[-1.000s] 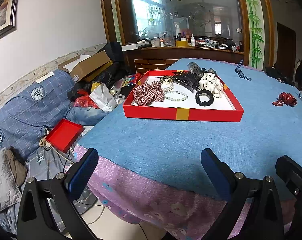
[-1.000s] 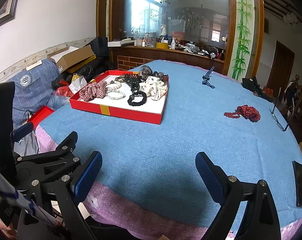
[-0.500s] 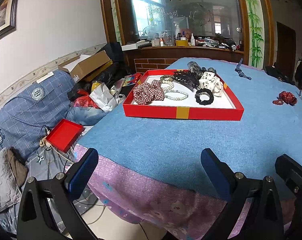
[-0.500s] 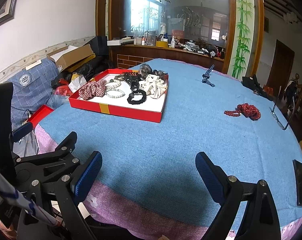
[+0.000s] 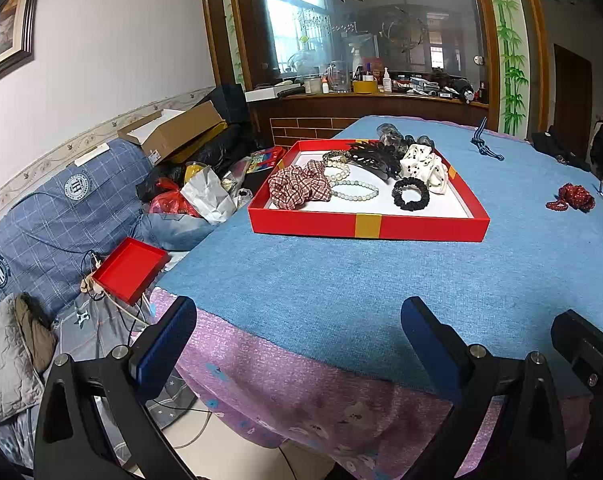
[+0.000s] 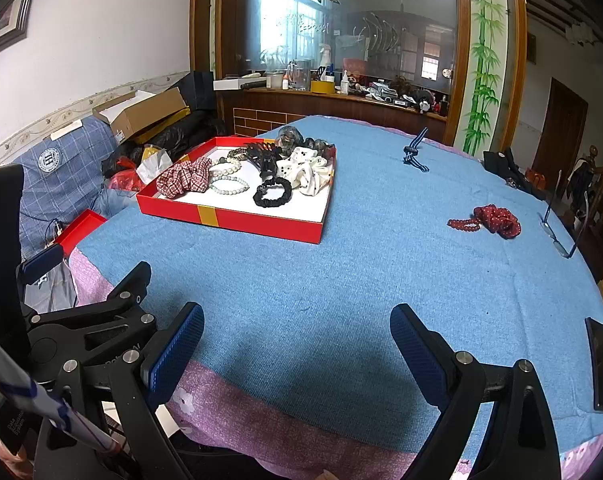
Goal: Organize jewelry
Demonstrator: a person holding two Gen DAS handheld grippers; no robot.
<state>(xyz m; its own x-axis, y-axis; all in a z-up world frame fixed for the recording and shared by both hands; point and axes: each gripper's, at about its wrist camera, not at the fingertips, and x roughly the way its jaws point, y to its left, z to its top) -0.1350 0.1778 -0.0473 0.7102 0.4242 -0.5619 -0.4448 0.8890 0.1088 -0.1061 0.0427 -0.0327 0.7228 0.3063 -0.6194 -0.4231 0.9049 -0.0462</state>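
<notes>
Left wrist view: the left hand-held gripper [image 5: 297, 332] hangs spread and empty over the bench's [image 5: 341, 280] near edge; the red tray [image 5: 367, 226] sits mid-bench.

Right wrist view: the right hand-held gripper [image 6: 297, 340] gapes empty; the red bead bracelet [image 6: 463, 224] near the right edge looks light, slippery, best pinched across its strand

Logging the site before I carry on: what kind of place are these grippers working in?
Most likely a lived-in home, a dining or living room. A table under a blue cloth holds the red jewelry tray; a cluttered sofa stands beside it, and a wood-framed etched glass partition behind.
</notes>
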